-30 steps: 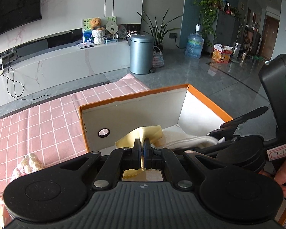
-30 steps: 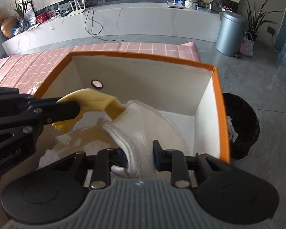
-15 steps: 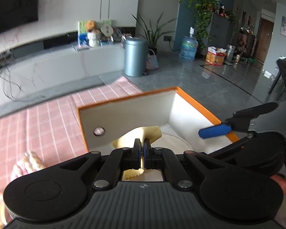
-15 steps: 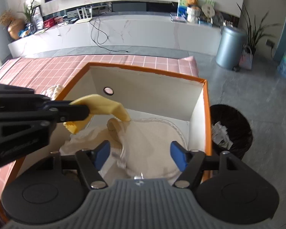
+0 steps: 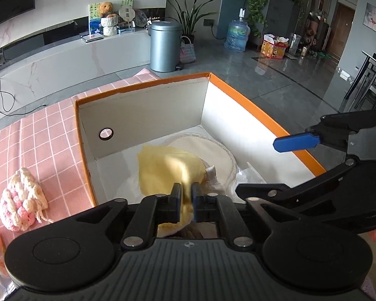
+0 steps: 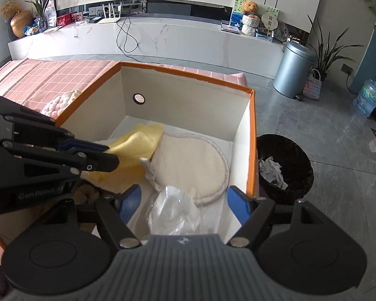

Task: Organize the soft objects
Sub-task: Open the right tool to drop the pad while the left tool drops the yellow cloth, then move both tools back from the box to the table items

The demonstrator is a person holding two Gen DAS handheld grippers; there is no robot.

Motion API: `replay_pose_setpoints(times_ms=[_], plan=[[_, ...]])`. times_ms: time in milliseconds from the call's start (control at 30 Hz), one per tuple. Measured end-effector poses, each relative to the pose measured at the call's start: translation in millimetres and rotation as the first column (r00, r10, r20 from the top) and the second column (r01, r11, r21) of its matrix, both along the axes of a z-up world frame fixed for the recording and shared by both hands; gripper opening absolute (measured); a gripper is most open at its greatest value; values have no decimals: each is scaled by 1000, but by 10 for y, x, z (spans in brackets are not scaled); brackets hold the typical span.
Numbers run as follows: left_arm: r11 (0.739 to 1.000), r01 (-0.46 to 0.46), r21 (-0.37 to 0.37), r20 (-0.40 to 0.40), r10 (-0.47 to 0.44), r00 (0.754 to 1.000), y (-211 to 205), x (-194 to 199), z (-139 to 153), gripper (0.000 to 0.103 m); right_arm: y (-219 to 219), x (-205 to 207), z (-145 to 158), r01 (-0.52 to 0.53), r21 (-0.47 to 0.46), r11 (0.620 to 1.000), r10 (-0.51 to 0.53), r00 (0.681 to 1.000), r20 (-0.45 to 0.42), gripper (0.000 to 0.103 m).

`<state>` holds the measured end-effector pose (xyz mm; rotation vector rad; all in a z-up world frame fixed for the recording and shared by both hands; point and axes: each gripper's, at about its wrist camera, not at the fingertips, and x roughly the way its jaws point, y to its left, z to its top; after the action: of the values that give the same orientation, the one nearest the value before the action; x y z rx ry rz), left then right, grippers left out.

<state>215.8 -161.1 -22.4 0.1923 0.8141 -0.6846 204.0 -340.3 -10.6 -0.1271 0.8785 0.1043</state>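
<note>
An orange-rimmed cardboard box (image 5: 250, 105) (image 6: 252, 135) stands on the pink checked tablecloth. Inside lie a round cream fleece pad (image 5: 213, 150) (image 6: 188, 160), a yellow cloth (image 5: 168, 168) (image 6: 135, 143) and a clear plastic bag (image 6: 173, 210). My left gripper (image 5: 186, 198) is shut on the yellow cloth, holding it inside the box; it also shows in the right wrist view (image 6: 105, 154). My right gripper (image 6: 183, 200) is open and empty above the box's near right side, over the bag; one blue fingertip (image 5: 295, 141) shows in the left wrist view.
A pink and cream knitted item (image 5: 20, 200) (image 6: 60, 100) lies on the tablecloth (image 5: 37, 138) left of the box. A black waste basket (image 6: 285, 165) stands on the floor to the right of the box. A grey bin (image 5: 165, 46) stands further off.
My right gripper opened and let go of the cream fleece pad, which now lies flat in the box. My left gripper kept hold of the yellow cloth, its fingers now slightly parted around it.
</note>
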Motion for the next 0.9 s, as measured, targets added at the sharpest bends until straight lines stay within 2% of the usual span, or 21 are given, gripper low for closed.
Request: replay_pose_setpoints(times_ms=[67,333,533,700,767,900], plan=[[1000,-8,-5,9,8,1000,27,-30,36,25,-3,-34,14,3,-2,1000,-3,1000,3,75],[998,-32,-54,58,35,998,187,-224,253,44,18,-233,122,14,1,1000,-14,999,43,83],[992,-64,-111,105,76,992,366,-424,435,48,84,-439,297,40,14,999,-42,992,117,85],[976,-106,-188,155,136,978,611,-641,553,51,231,-708,446,75,27,997,-79,968,238,86],[969,-125,-212,184,165,969,720,-734,592,52,325,-829,488,81,38,996,-89,953,291,86],[965,-169,-199,254,217,942,912,-929,631,52,575,-1035,540,76,71,995,-97,927,363,87]])
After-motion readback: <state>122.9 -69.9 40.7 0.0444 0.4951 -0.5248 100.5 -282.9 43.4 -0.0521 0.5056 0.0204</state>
